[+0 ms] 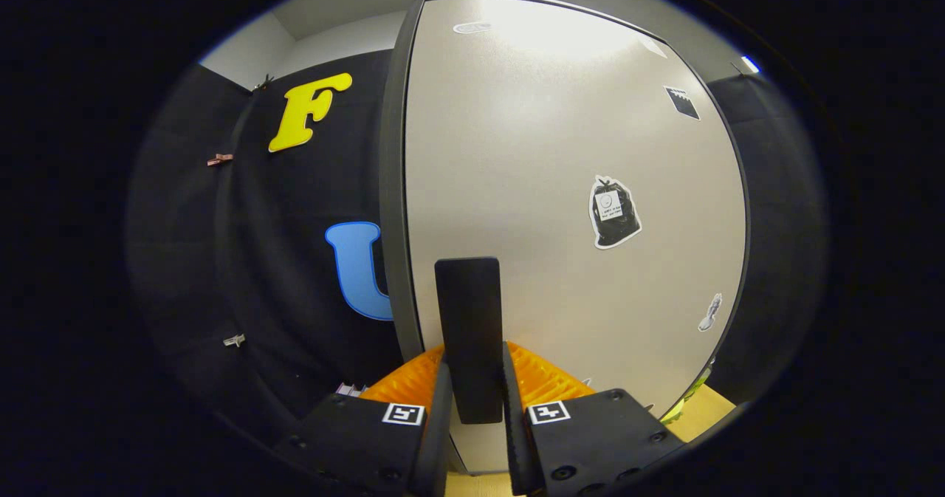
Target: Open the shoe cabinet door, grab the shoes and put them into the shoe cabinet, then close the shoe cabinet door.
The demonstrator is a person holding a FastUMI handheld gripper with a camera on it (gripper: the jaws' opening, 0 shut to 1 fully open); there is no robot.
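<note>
One pale shoe cabinet door (561, 150) stands directly ahead of the tongs (476, 401), bearing one upright dark handle (468, 334) and four small stickers, the largest one (613, 213) ahead and to the right of the tongs. The tongs are narrowed around the lower part of that handle, with one finger against each of its sides, so both fingers grip it. Beyond the door's left edge hangs the black cloth wall (295, 261), and a strip of light wooden floor (709, 412) shows low beside the right finger.
</note>
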